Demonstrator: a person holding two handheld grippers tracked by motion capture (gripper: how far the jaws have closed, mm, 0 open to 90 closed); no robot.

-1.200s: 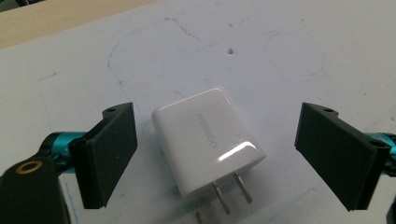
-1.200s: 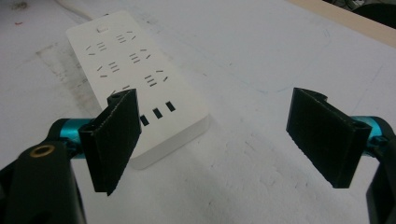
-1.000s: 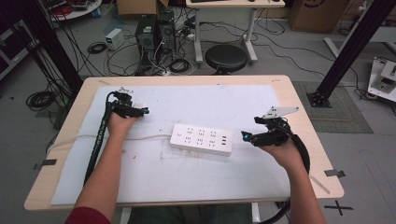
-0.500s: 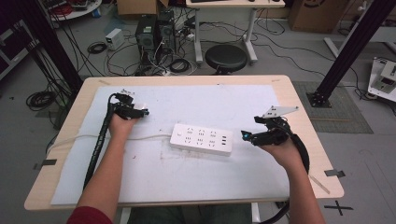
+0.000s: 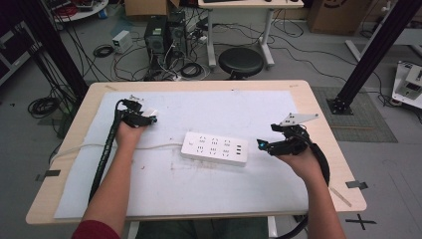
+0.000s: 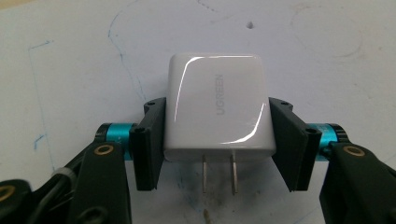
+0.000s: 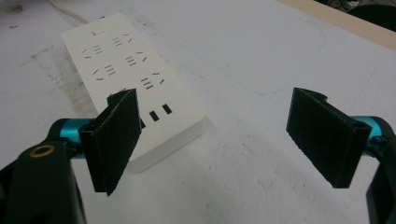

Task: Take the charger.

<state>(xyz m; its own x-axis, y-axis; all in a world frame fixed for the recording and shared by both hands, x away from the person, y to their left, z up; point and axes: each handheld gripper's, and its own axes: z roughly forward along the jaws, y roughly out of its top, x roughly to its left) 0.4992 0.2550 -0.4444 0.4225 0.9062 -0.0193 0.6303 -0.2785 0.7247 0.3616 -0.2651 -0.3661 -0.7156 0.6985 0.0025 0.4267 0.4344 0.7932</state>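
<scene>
Clamping a white UGREEN wall charger (image 6: 217, 109) by its sides, the left gripper (image 5: 145, 117) sits upper left of the high view; mid-frame lies the white power strip (image 5: 214, 148), right gripper (image 5: 267, 145) gaping beside it.

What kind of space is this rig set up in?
Probably a robotics or electronics lab, used for recording handling data. A computer tower and loose cables sit on the bare floor, black frame posts flank the table, and a person works a hand-held gripper in each hand.
</scene>
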